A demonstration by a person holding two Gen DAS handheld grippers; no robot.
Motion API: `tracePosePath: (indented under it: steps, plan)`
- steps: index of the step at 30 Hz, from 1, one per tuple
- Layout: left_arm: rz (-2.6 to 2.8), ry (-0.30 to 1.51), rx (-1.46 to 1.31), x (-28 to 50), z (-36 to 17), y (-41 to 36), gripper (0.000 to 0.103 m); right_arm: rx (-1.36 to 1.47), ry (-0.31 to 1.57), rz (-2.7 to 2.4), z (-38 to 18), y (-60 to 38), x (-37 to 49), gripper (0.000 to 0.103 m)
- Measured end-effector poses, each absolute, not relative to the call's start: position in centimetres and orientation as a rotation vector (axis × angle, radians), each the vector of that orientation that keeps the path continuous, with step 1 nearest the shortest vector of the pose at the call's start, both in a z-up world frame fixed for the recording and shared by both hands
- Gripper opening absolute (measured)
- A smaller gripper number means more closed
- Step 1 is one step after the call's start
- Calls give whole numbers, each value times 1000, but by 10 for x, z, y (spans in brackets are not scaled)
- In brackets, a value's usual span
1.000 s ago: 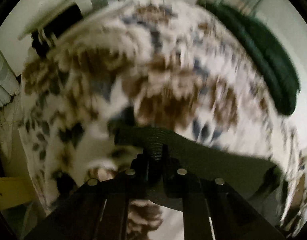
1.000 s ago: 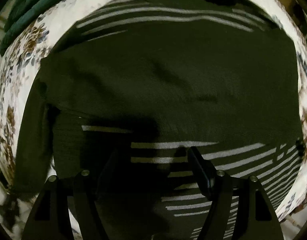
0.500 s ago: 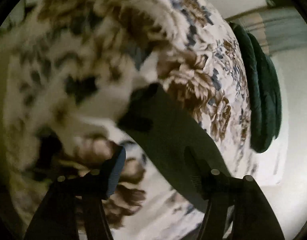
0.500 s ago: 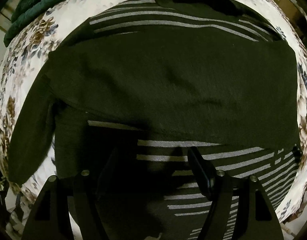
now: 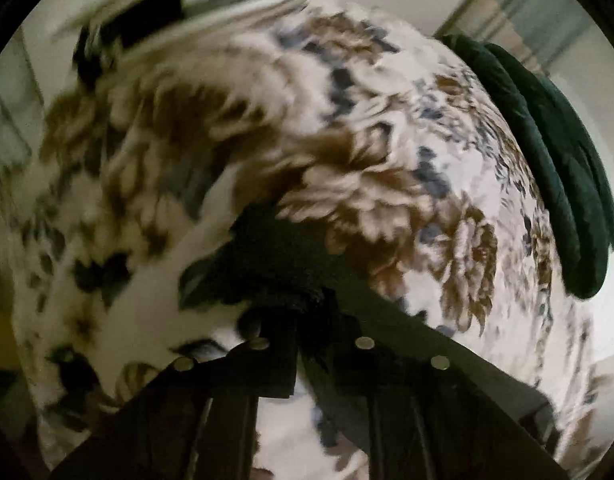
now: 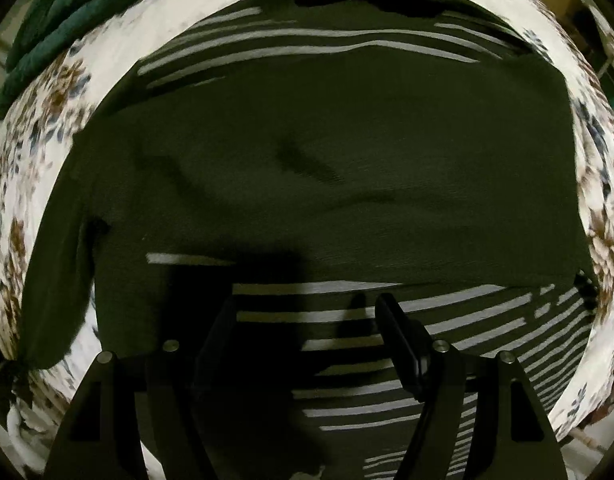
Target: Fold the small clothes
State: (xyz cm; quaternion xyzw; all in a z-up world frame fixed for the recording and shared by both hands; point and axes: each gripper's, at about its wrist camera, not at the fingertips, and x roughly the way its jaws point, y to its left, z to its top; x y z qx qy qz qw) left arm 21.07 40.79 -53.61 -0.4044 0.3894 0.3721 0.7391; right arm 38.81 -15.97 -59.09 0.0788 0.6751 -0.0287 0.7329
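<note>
A dark green sweater with white stripes lies spread on a floral bedspread, one sleeve folded across its body. My right gripper hovers open and empty over its striped lower part. In the left wrist view my left gripper is shut on the cuff end of the other dark sleeve, which trails off to the lower right over the bedspread. That view is blurred by motion.
A folded dark teal blanket lies along the far edge of the bed; it also shows in the right wrist view at the upper left. A white object with dark parts stands beyond the bed.
My left gripper was open half a second ago and has now shut on the sleeve end. My right gripper has stayed open and has dropped slightly closer over the sweater.
</note>
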Motion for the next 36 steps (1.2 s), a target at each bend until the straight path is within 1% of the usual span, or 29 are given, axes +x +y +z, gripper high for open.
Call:
tracePosePath:
  steps: [3,8,11,13,17,21,25,29,30,32,34,35,36]
  plan:
    - [819,824,-766,224,-505,393,8,215,1476,-80,-586,-182,390,74]
    - [715,729,-602,269,-427,342,8,289,1451,-105,-581,-228,392,74]
    - [556,717,-509,315,-388,281,8,342,1437,-127,-579,-264,389,74]
    - [445,734,-444,345,-378,233,8,383,1432,-145,-579,-289,388,74]
    - [246,817,-330,394,-385,126,8,437,1421,-181,-577,-342,382,74]
    - [61,907,-257,418,-412,11,8,467,1410,-229,-579,-383,376,74]
    - [-84,979,-208,418,-432,-96,8,499,1402,-297,-583,-440,363,74]
    - [-159,1021,-159,412,-438,-174,9,515,1419,-352,-588,-489,346,74]
    - [-169,1035,-138,411,-441,-190,12,516,1422,-360,-589,-496,343,74]
    - [-187,1059,-95,410,-446,-212,13,518,1424,-358,-588,-505,338,74]
    - [-188,1063,-47,411,-449,-224,16,520,1425,-345,-584,-518,330,74]
    - [-197,1050,-42,409,-447,-223,24,525,1426,-337,-582,-522,328,74]
    - [-205,1031,-38,406,-444,-221,43,531,1425,-330,-579,-523,323,74]
